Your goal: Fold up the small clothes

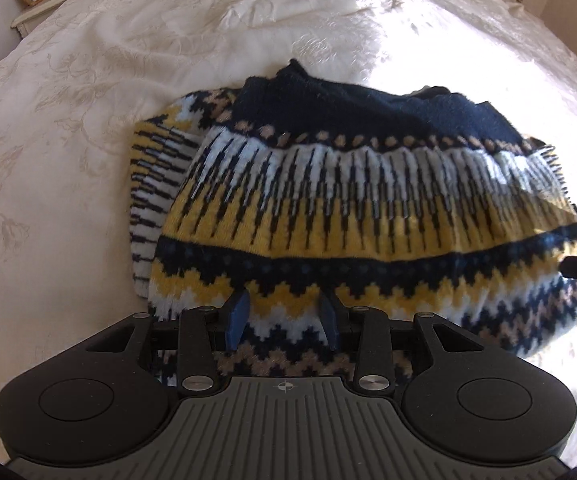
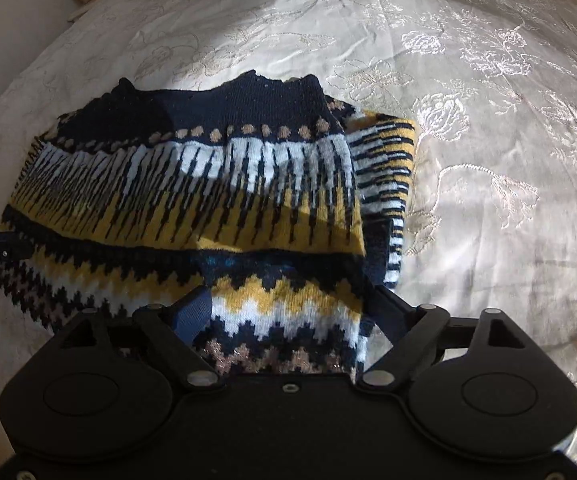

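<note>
Both the left gripper (image 1: 284, 316) and right gripper (image 2: 288, 312) stand spread around the sweater (image 1: 328, 216) hem between their jaws; uneven closing risks skewing the fold.

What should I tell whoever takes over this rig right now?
Left gripper: open, fingers over the sweater's near hem, gripping nothing.
Right gripper: open wide, straddling the same near edge.
The patterned knit sweater lies on the white bedspread, sleeves tucked under each side.
Done: sleeves folded in.
Left: likely grip the hem and fold it towards the navy collar end.
</note>
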The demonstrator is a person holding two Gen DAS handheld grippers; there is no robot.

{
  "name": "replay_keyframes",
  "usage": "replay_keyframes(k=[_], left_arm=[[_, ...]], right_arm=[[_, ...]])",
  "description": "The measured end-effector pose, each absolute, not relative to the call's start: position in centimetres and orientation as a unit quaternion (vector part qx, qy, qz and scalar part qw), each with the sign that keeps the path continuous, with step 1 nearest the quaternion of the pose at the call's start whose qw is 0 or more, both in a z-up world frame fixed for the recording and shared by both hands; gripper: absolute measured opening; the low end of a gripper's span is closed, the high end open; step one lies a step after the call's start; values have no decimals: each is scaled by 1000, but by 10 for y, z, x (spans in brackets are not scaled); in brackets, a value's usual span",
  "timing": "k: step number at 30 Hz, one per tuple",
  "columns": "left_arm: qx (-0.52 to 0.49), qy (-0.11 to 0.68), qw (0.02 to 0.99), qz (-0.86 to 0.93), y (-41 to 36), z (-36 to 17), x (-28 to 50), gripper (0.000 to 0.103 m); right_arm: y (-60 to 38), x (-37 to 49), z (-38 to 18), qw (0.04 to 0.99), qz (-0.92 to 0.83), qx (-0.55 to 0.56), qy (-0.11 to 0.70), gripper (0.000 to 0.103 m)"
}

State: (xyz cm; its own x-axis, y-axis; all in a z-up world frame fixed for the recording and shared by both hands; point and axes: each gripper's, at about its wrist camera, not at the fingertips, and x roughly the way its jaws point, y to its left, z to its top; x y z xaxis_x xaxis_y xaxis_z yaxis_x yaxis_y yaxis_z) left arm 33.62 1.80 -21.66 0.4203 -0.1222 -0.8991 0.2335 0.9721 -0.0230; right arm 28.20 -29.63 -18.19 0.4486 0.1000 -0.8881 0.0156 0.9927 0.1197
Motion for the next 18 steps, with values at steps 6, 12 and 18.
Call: replay_keyframes(k=[6, 12, 18], left_arm=[[35, 555, 827, -85, 36, -226, 347, 38], [3, 541, 836, -91, 31, -206, 334, 38], [-30, 533, 838, -113, 7, -189, 335, 38]], right_arm=[[-337, 264, -200, 828, -30, 136, 544, 90], [-360, 257, -186, 835, -5, 211, 509, 91], [-371, 266, -185, 831, 28, 259, 492, 96]])
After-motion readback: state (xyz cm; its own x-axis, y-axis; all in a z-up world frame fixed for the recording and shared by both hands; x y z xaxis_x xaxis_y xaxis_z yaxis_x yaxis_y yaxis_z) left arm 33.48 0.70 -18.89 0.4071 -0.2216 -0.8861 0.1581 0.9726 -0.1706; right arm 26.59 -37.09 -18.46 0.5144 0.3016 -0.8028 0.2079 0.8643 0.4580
